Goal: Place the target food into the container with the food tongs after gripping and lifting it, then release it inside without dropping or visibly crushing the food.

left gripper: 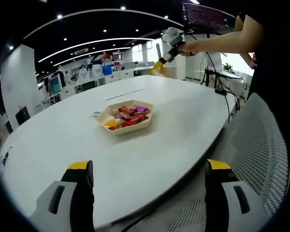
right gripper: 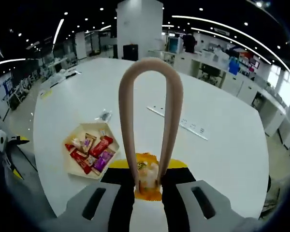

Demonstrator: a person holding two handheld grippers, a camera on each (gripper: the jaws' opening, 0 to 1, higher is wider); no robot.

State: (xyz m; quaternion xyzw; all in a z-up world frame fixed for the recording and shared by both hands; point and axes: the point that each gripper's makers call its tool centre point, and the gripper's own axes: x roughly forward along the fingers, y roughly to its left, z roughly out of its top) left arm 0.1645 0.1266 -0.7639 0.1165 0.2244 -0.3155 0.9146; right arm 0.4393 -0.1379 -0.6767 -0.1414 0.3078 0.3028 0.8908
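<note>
While right gripper (right gripper: 149, 186) squeezes tongs (right gripper: 150, 116) pinching a food piece (right gripper: 148, 175) above the table (right gripper: 222, 140), left gripper (left gripper: 150, 193) sits open at table edge; tray (left gripper: 124, 117) mid-table.

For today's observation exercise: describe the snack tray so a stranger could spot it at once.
On the big white table, look near its middle. The tray is a pale, shallow hexagon heaped with red and purple wrapped snacks, unlike the flat strips lying farther along the table.

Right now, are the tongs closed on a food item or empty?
Closed on food: the tongs pinch a yellow-wrapped snack between their tips, held in the right gripper.
</note>
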